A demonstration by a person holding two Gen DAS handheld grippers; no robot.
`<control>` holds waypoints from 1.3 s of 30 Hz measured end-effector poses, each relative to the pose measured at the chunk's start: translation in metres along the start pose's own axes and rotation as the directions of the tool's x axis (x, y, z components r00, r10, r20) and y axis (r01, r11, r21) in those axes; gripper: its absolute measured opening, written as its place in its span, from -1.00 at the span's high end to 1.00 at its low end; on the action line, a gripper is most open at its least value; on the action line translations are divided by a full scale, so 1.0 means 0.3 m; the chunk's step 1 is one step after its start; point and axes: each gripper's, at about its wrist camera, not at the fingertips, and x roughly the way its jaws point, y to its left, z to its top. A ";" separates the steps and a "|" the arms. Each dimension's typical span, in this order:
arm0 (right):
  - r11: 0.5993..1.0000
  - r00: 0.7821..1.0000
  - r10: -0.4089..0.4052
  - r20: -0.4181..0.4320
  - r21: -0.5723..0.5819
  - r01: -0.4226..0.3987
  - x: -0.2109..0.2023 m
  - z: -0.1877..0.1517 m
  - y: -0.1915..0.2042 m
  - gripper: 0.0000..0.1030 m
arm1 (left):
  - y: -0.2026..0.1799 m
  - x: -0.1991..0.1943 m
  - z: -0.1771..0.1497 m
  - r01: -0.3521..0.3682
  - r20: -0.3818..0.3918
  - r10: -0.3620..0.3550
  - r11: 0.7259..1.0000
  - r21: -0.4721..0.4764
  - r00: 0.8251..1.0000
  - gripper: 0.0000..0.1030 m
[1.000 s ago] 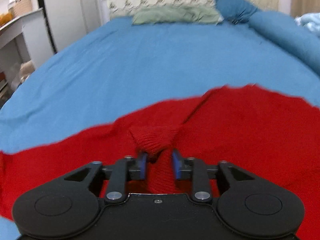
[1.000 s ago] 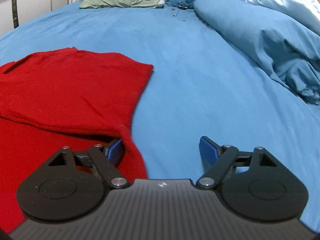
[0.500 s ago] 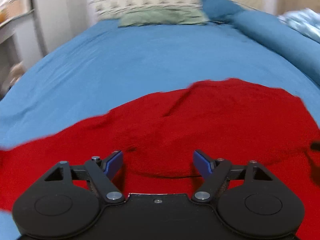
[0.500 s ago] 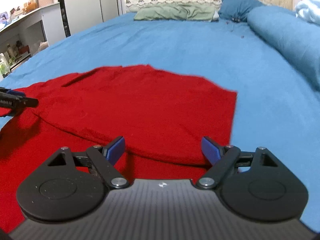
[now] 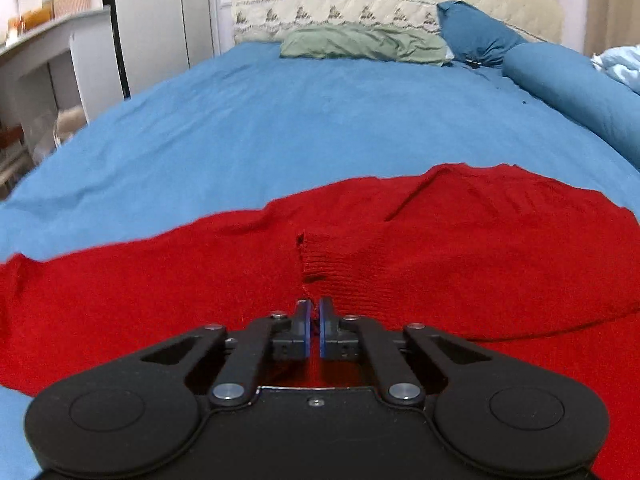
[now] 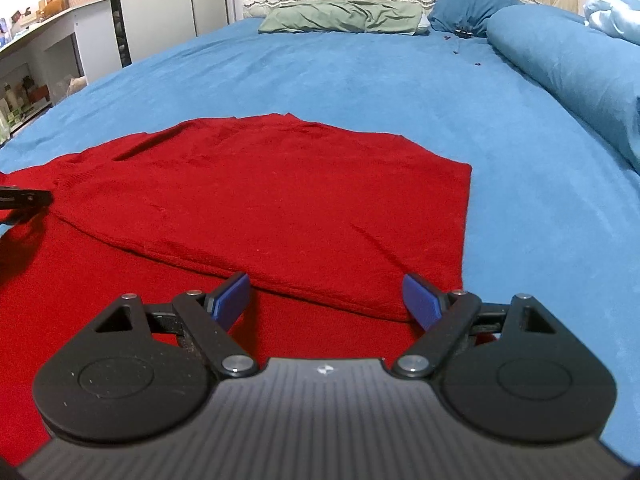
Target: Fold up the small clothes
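Note:
A red knit sweater (image 5: 460, 248) lies spread on the blue bed sheet (image 5: 300, 128), with a sleeve folded across its body. The sleeve's ribbed cuff (image 5: 340, 268) rests just ahead of my left gripper (image 5: 314, 312). Its jaws are together, and a thin edge of the red knit shows pinched between the pads. In the right wrist view the sweater (image 6: 280, 200) has a folded layer with a straight near edge. My right gripper (image 6: 326, 300) hovers open over that edge with nothing between its fingers. The left gripper's tip (image 6: 24, 200) shows at the far left.
A green pillow (image 5: 360, 42) and a dark blue pillow (image 5: 476, 32) lie at the headboard. A rolled blue duvet (image 6: 568, 80) runs along the bed's right side. White cupboards and a shelf (image 6: 52, 40) stand past the left edge.
The left gripper let go of the raised cuff, opened wide, then shut again low on the sweater; the cuff now lies flat. The right gripper swung left over the sweater and stayed open.

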 end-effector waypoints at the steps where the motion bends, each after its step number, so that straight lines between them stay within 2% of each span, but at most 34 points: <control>1: 1.000 1.000 0.000 0.004 0.003 0.000 -0.002 0.000 -0.002 -0.92 | -0.002 -0.017 -0.004 -0.012 0.016 0.012 1.000 0.016 1.000 0.93; 2: 1.000 1.000 0.001 0.007 0.006 -0.001 -0.003 -0.003 -0.004 -0.92 | -0.003 -0.034 -0.012 -0.026 0.024 0.026 0.999 0.034 0.999 0.93; 5: 1.000 1.000 -0.005 -0.018 0.008 0.005 0.015 -0.011 -0.014 -0.91 | 0.002 -0.011 -0.049 -0.037 -0.033 0.039 0.998 0.057 0.999 0.89; 8: 1.000 1.000 -0.010 -0.021 0.009 0.010 0.019 -0.016 -0.018 -0.91 | 0.001 -0.016 -0.053 -0.038 -0.022 0.040 0.998 0.057 0.999 0.73; 9: 1.000 1.000 -0.012 -0.019 0.010 0.012 0.013 -0.014 -0.017 -0.92 | -0.001 -0.022 -0.047 -0.029 -0.018 0.030 0.998 0.049 0.999 0.34; 10: 1.000 1.000 -0.007 -0.009 0.014 0.007 0.003 -0.012 -0.016 -0.92 | -0.004 -0.034 -0.041 -0.011 -0.006 0.011 0.999 0.038 1.000 -0.15; 11: 1.000 1.000 0.004 0.001 0.017 -0.004 -0.005 -0.008 -0.016 -0.92 | -0.006 -0.047 -0.042 0.003 0.012 -0.004 0.999 0.032 1.000 -0.27; 14: 1.000 1.000 0.010 0.005 0.016 -0.010 -0.002 -0.006 -0.017 -0.92 | -0.022 -0.069 -0.033 0.023 0.045 -0.025 0.999 0.040 0.999 -0.29; 16: 1.000 1.000 -0.008 -0.024 0.022 0.009 0.022 -0.016 -0.027 -0.92 | -0.040 -0.060 -0.034 0.036 0.029 -0.037 0.999 0.039 0.999 -0.29; 18: 0.999 1.000 -0.007 -0.017 0.038 0.008 0.029 -0.036 -0.043 -0.92 | -0.040 -0.048 -0.045 0.032 0.005 -0.033 0.999 0.025 0.999 -0.29; 21: 0.999 1.000 -0.015 -0.013 0.051 0.016 0.012 -0.033 -0.041 -0.92 | -0.015 -0.052 -0.058 0.043 -0.022 -0.043 0.998 -0.035 0.999 -0.29; 28: 0.999 0.999 0.021 0.029 0.035 -0.022 -0.150 0.073 0.049 -0.93 | 0.066 -0.216 -0.007 0.017 0.023 -0.015 0.996 -0.091 1.000 -0.29; 32: 0.995 0.996 0.090 0.020 0.030 -0.091 -0.230 0.164 0.135 -1.00 | 0.190 -0.321 0.038 0.006 0.056 0.004 0.986 -0.168 0.998 -0.31; 35: 0.988 0.988 0.151 0.006 0.024 -0.152 -0.255 0.216 0.212 -1.00 | 0.316 -0.375 0.048 -0.027 0.072 0.044 0.973 -0.231 0.996 -0.50; 37: 0.985 0.985 0.171 -0.003 -0.002 -0.171 -0.254 0.235 0.278 -1.00 | 0.412 -0.396 0.045 -0.057 0.074 0.081 0.958 -0.283 0.994 -0.76; 39: 0.984 0.984 0.179 -0.016 -0.018 -0.179 -0.238 0.245 0.343 -1.00 | 0.515 -0.407 0.028 -0.072 0.077 0.104 0.938 -0.338 0.992 -0.79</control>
